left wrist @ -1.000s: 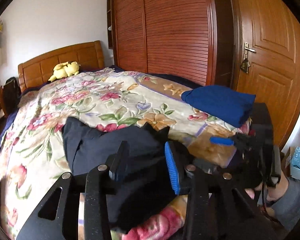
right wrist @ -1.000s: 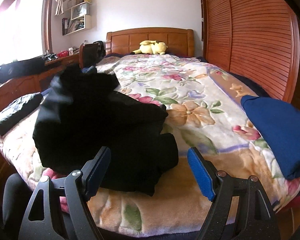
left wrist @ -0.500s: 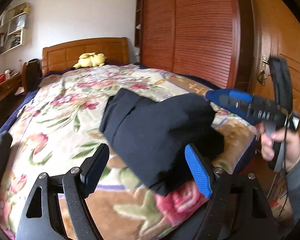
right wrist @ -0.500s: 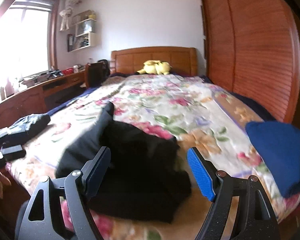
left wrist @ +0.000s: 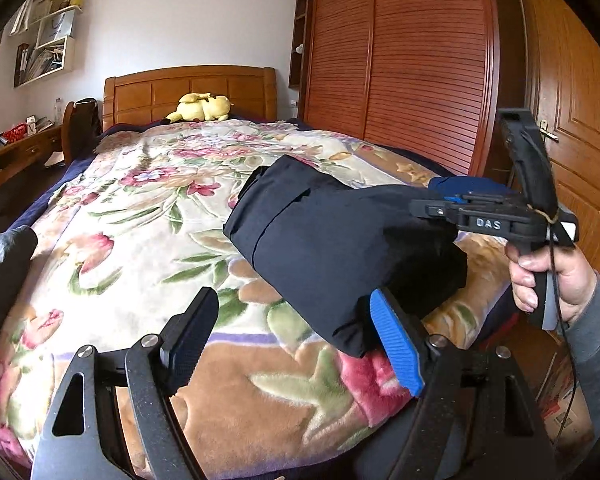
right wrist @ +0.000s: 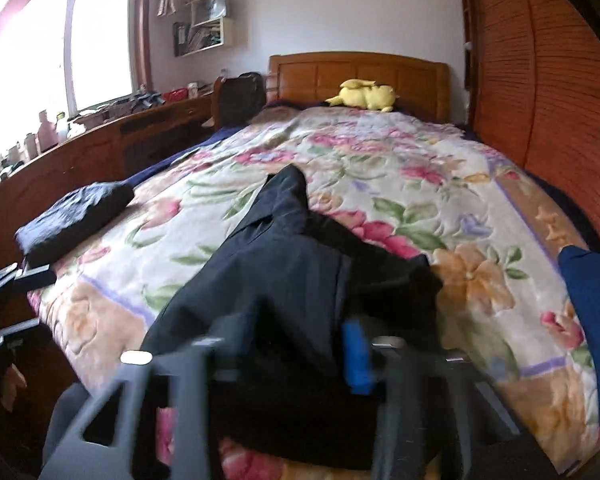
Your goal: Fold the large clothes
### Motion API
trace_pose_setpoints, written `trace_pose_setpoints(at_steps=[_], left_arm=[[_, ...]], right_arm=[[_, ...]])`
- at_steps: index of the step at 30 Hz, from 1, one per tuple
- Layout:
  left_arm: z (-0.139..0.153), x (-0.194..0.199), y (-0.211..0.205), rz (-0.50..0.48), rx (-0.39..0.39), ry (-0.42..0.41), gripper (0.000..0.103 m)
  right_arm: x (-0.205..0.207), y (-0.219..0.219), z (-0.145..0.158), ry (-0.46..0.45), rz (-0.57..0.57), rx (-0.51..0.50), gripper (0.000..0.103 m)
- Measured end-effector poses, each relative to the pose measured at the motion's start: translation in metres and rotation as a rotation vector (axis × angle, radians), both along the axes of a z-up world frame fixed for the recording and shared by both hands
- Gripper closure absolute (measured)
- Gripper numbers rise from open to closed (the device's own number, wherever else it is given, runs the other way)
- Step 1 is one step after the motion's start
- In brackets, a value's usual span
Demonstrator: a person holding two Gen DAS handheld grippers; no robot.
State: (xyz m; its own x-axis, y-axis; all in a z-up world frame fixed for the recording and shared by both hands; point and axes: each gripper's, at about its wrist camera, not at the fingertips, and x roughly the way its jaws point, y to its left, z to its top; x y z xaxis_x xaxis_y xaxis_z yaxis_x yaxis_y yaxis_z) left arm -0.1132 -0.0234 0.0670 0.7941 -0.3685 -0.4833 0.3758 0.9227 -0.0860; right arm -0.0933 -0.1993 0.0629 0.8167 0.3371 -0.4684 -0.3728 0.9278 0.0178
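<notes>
A dark navy garment point(left wrist: 332, 248), folded into a thick bundle, lies near the foot of the floral-blanketed bed point(left wrist: 140, 208). My left gripper point(left wrist: 292, 340) is open just short of the bundle's near end. Its blue pad point(left wrist: 396, 348) is by the fabric's lower corner, and nothing sits between the fingers. A hand point(left wrist: 548, 276) holds my right gripper point(left wrist: 432, 206) against the bundle's right side. In the blurred right wrist view, the right gripper point(right wrist: 296, 348) has its jaws closing on the garment's point(right wrist: 284, 280) near edge, and the fabric covers the gap.
A folded blue garment point(right wrist: 592, 320) lies at the bed's right edge and a folded black one point(right wrist: 72, 220) at its left edge. A yellow plush toy point(left wrist: 202, 107) sits by the headboard. A slatted wardrobe point(left wrist: 420, 80) and a door are on the right, a desk on the left.
My left gripper opened, let go of the dark garment and drew back to its near end. The garment sank onto the bed. My right gripper moved in and closed on its edge.
</notes>
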Motion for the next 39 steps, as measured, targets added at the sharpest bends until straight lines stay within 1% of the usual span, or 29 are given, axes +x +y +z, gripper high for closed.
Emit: trace_pose_setpoints(at_steps=[2, 3, 8, 11, 14, 18, 20, 22, 24, 25, 26, 27, 28, 29, 30, 32, 35, 39], left_arm=[[-0.002, 0.000, -0.001, -0.004, -0.005, 0.005, 0.024], [-0.003, -0.001, -0.001, -0.005, -0.006, 0.004, 0.024], [-0.006, 0.000, -0.006, -0.022, -0.007, 0.008, 0.024], [-0.008, 0.007, -0.012, -0.036, -0.002, 0.012, 0.024], [-0.008, 0.018, -0.018, -0.045, 0.007, 0.006, 0.024], [-0.011, 0.038, -0.026, -0.043, 0.019, 0.001, 0.024], [-0.012, 0.046, -0.029, -0.046, 0.024, 0.003, 0.024], [-0.014, 0.057, -0.033, -0.050, 0.035, 0.001, 0.024], [-0.014, 0.065, -0.036, -0.053, 0.041, -0.006, 0.024], [-0.014, 0.068, -0.038, -0.052, 0.044, -0.012, 0.024], [-0.015, 0.071, -0.039, -0.052, 0.045, -0.015, 0.024], [-0.015, 0.074, -0.039, -0.051, 0.046, -0.018, 0.024], [-0.017, 0.077, -0.039, -0.049, 0.045, -0.020, 0.024], [-0.017, 0.078, -0.039, -0.049, 0.043, -0.020, 0.024], [-0.019, 0.079, -0.038, -0.051, 0.040, -0.020, 0.024], [-0.022, 0.079, -0.037, -0.051, 0.038, -0.022, 0.024], [-0.025, 0.081, -0.035, -0.043, 0.048, -0.035, 0.024], [-0.029, 0.081, -0.031, -0.026, 0.067, -0.058, 0.024]], right_arm=[[-0.006, -0.002, 0.005, -0.015, 0.026, -0.002, 0.090], [-0.012, -0.004, 0.003, -0.023, 0.028, -0.011, 0.092], [-0.039, -0.023, -0.010, -0.075, -0.062, -0.039, 0.095], [-0.032, -0.040, -0.027, -0.033, -0.117, -0.032, 0.096], [-0.024, -0.050, -0.038, 0.001, -0.129, -0.022, 0.096], [-0.015, -0.046, -0.038, 0.020, -0.114, -0.012, 0.096], [-0.018, -0.045, -0.037, 0.018, -0.111, -0.015, 0.096], [-0.017, -0.046, -0.030, 0.024, -0.106, 0.001, 0.094], [-0.020, -0.051, -0.030, 0.026, -0.110, 0.018, 0.086], [-0.020, -0.052, -0.025, 0.022, -0.110, 0.023, 0.083], [-0.023, -0.053, -0.025, 0.015, -0.117, 0.022, 0.076], [-0.025, -0.054, -0.021, 0.005, -0.131, 0.017, 0.064], [-0.025, -0.055, -0.016, -0.008, -0.150, 0.012, 0.058], [-0.026, -0.056, -0.011, -0.022, -0.163, 0.011, 0.047], [-0.025, -0.057, -0.006, -0.037, -0.169, 0.014, 0.038], [-0.018, -0.055, 0.005, -0.046, -0.169, 0.005, 0.036], [0.003, -0.044, 0.016, -0.031, -0.175, -0.032, 0.036], [0.030, -0.024, 0.011, 0.037, -0.149, -0.047, 0.036]])
